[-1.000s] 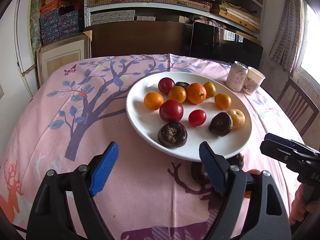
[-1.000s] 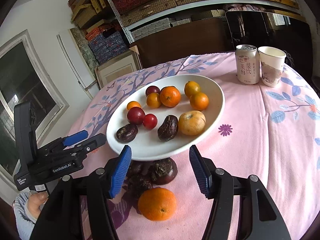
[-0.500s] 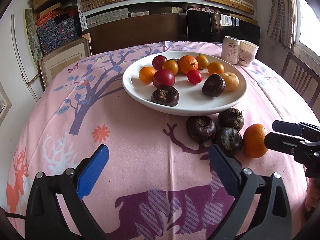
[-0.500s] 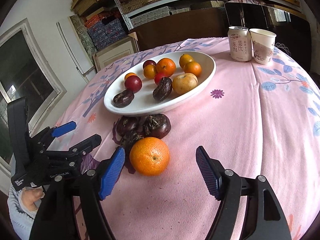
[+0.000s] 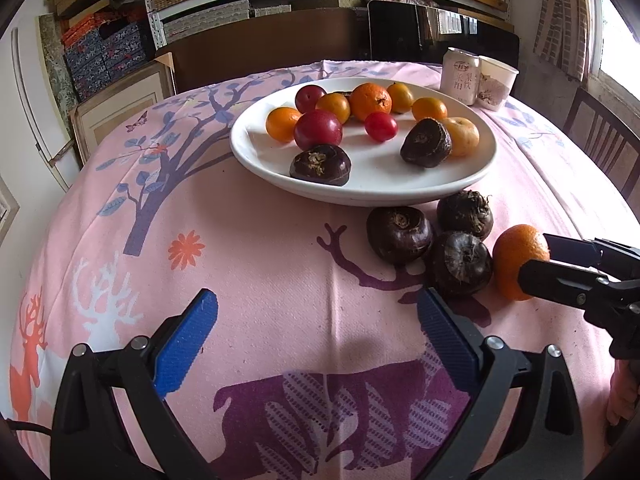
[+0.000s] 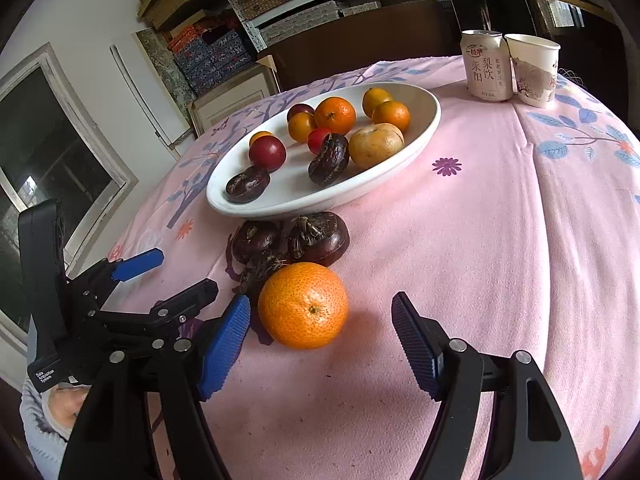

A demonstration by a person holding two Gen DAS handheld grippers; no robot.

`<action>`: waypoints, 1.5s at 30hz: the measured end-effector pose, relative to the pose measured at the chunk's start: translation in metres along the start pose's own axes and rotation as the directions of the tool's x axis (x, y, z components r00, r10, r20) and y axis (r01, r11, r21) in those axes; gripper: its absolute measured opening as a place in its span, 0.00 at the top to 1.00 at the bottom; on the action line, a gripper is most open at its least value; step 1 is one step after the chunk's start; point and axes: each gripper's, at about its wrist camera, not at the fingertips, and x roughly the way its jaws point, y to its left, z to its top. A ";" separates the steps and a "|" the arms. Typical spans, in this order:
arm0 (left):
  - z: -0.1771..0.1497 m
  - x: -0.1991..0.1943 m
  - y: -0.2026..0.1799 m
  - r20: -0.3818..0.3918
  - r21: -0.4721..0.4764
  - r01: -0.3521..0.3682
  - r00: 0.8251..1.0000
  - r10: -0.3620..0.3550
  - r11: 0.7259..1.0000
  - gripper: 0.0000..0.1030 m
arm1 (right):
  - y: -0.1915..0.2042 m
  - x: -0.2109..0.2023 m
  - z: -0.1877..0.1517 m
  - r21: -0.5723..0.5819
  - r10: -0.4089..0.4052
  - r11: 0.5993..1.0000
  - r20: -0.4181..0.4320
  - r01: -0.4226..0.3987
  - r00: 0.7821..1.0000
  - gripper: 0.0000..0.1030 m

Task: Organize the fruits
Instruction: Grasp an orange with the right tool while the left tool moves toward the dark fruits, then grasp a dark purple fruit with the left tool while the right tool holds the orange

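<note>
A white plate (image 5: 472,178) (image 6: 416,142) holds several oranges, red plums and two dark water chestnuts. On the pink cloth in front of it lie three dark water chestnuts (image 5: 400,234) (image 6: 318,236) and one orange (image 5: 516,260) (image 6: 303,305). My right gripper (image 6: 320,340) is open, low over the cloth, with the loose orange just ahead between its fingers, not touched. It shows in the left wrist view (image 5: 540,262) beside the orange. My left gripper (image 5: 316,328) is open and empty, short of the chestnuts; it shows in the right wrist view (image 6: 176,276).
A drink can (image 5: 460,76) (image 6: 486,66) and a paper cup (image 5: 496,82) (image 6: 534,70) stand behind the plate at the right. A wooden chair (image 5: 600,140) is at the table's right edge. Shelves of boxes line the far wall.
Both grippers have pulled back and dropped lower over the cloth. The right gripper now has the loose orange between its open fingers. No fruit has moved.
</note>
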 end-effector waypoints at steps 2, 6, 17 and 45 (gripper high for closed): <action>0.000 0.000 -0.002 0.000 0.009 -0.003 1.000 0.003 1.000 0.05 | 0.001 0.003 -0.001 -0.002 -0.003 1.000 -0.006 0.003 1.000 0.29; -0.001 0.002 -0.003 -0.009 0.019 -0.004 1.000 0.004 1.000 0.05 | 0.000 0.004 0.000 -0.001 0.005 1.000 -0.005 -0.005 1.000 0.36; -0.003 -0.001 -0.012 -0.001 0.056 0.020 1.000 -0.020 0.998 0.05 | -0.008 -0.015 0.008 0.026 0.012 1.000 0.048 -0.013 0.999 0.54; 0.007 0.012 -0.035 -0.027 0.047 0.037 0.999 -0.036 0.998 0.04 | -0.037 -0.032 0.017 0.153 0.016 0.988 0.093 -0.030 0.996 0.54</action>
